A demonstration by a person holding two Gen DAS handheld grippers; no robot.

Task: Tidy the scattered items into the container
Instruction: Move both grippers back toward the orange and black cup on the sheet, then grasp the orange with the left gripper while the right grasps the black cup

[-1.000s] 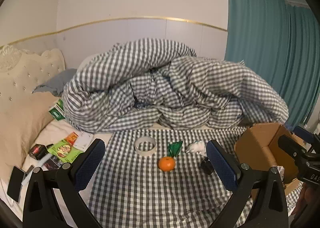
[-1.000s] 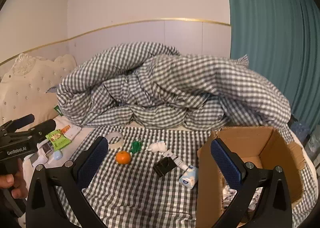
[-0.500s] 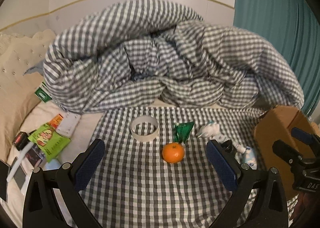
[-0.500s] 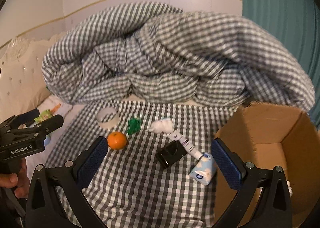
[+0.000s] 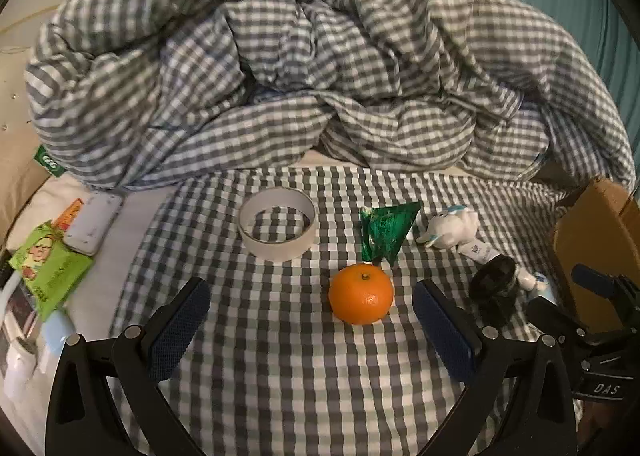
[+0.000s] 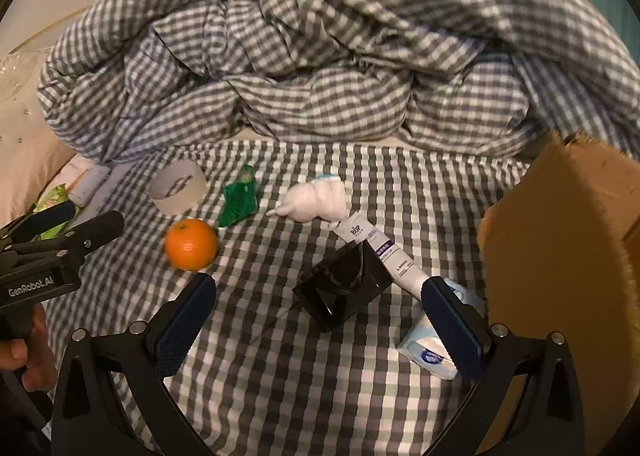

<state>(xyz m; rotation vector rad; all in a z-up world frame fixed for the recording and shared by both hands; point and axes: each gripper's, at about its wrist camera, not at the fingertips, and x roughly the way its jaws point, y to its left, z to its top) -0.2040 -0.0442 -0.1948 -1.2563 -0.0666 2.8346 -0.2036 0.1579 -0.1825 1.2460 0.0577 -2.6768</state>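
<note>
only right view shows tissue pack (image 6: 430,348), toothpaste label (image 6: 378,252)

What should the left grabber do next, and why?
Probably ease the left gripper forward and a little right so its open fingers straddle the orange. The orange lies free on the checked sheet, just ahead and right of centre, untouched, and nothing is held yet.

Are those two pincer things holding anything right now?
No. The left gripper and the right gripper are both open and empty; the orange lies loose on the bed.
</note>
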